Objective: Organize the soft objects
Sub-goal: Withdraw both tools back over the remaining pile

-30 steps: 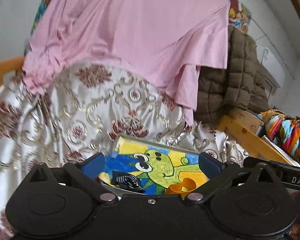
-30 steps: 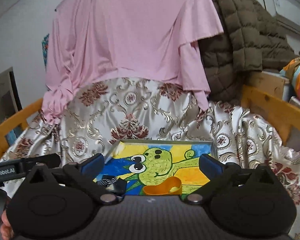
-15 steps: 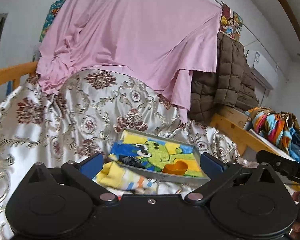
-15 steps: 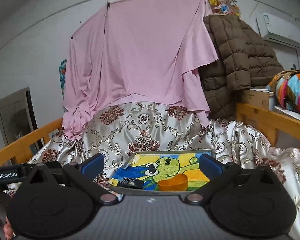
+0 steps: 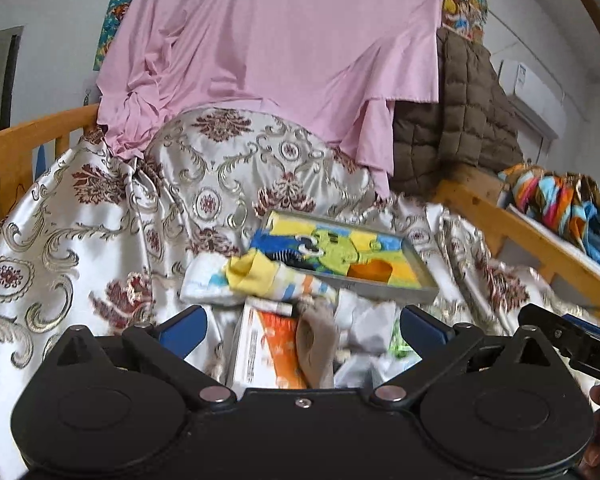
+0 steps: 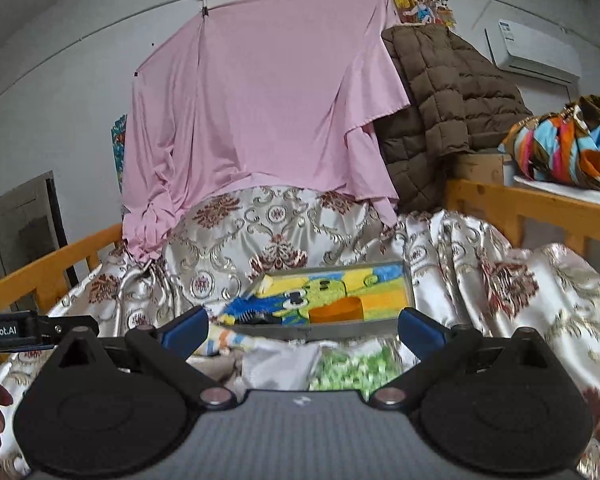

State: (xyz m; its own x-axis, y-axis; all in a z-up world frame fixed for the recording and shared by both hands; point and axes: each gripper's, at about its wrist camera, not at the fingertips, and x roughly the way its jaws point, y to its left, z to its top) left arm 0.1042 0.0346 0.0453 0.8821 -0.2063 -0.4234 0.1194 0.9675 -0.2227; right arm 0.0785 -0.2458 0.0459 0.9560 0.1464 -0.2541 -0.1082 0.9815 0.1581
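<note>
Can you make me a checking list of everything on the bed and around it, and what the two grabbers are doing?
Surface: bed under a shiny floral cover, wooden rails.
Job's things: grey tray with frog picture holds an orange cup and striped sock; colourful sock and beige sock lie before it.
Clutter: orange-white box, white wrappers.
Grippers: left gripper and right gripper open, empty.
Cables: wall line holding pink sheet.
Surroundings: brown quilted coat, air conditioner.

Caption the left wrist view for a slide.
Open left gripper above a sock pile beside the cartoon tray on a brocade bedspread.
</note>
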